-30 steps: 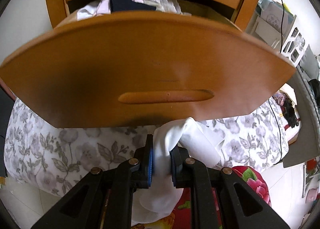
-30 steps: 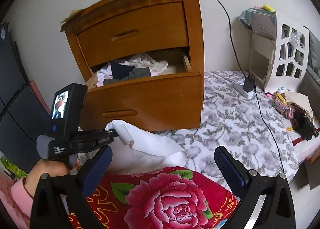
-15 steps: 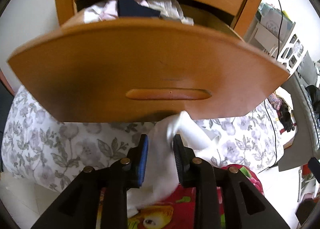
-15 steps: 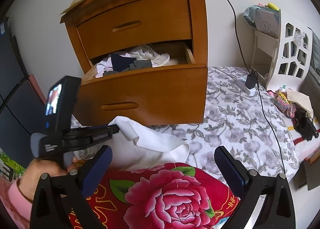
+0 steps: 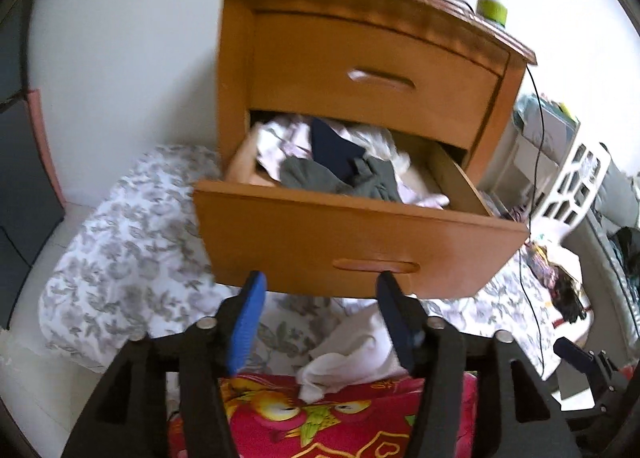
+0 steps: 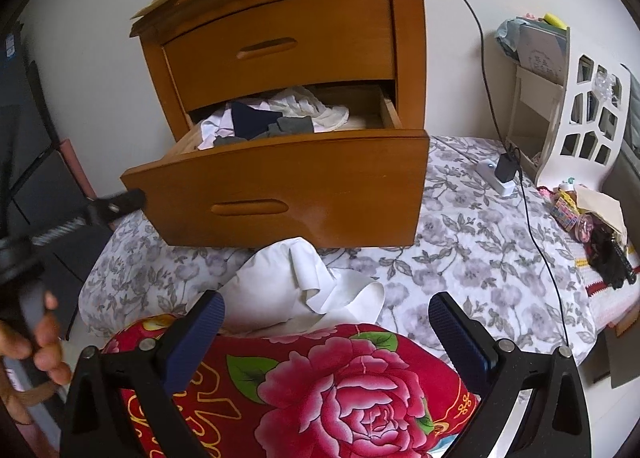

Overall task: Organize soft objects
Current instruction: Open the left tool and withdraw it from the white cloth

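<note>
Nearby: bottle [image 5: 494,4] atop nightstand [image 6: 280,30] | open drawer [image 6: 280,186] overhangs white cloth [image 6: 304,282]

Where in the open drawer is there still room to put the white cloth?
The open drawer has bare wood at its right end, between the clothes pile and the right side wall. Its left and middle are crowded. The white cloth lies on the flowered bedspread, which is bare between cloth and black cable.
</note>
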A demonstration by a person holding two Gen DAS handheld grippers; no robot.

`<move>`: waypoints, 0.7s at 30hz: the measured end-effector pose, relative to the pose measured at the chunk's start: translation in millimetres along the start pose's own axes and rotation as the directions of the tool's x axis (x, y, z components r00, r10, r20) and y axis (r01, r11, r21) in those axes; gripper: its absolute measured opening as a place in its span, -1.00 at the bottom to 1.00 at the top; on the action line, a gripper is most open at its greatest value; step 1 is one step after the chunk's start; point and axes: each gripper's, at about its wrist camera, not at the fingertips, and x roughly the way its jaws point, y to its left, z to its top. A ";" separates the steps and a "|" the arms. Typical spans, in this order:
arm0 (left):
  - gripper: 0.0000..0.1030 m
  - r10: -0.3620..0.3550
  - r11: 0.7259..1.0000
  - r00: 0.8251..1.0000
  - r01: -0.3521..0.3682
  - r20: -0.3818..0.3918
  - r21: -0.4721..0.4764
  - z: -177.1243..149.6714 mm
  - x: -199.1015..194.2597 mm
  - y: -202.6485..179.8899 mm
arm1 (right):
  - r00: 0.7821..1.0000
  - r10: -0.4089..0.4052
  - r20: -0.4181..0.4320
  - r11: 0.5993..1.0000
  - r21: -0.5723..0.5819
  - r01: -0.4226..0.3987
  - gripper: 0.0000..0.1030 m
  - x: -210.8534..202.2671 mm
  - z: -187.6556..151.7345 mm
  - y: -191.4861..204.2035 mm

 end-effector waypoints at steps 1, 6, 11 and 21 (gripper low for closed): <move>0.27 0.015 1.000 1.000 -0.015 0.007 -0.005 -0.5 -3.2 3.3 | 1.000 0.001 -0.003 1.000 -0.003 -0.001 1.00 0.5 -0.3 1.2; 0.35 0.041 0.999 0.999 -0.040 0.015 -0.026 -1.4 -10.5 13.6 | 1.000 0.001 -0.009 1.000 -0.020 -0.001 1.00 2.4 -1.0 6.4; 0.60 0.049 0.998 0.999 -0.048 0.022 -0.031 -6.6 -12.5 16.8 | 1.000 -0.003 -0.017 1.000 -0.030 0.002 1.00 4.7 -1.9 10.5; 0.89 0.093 0.995 0.993 -0.091 0.072 -0.034 -10.4 -11.0 22.7 | 0.999 -0.015 -0.039 0.999 -0.036 0.013 1.00 13.4 -1.2 13.8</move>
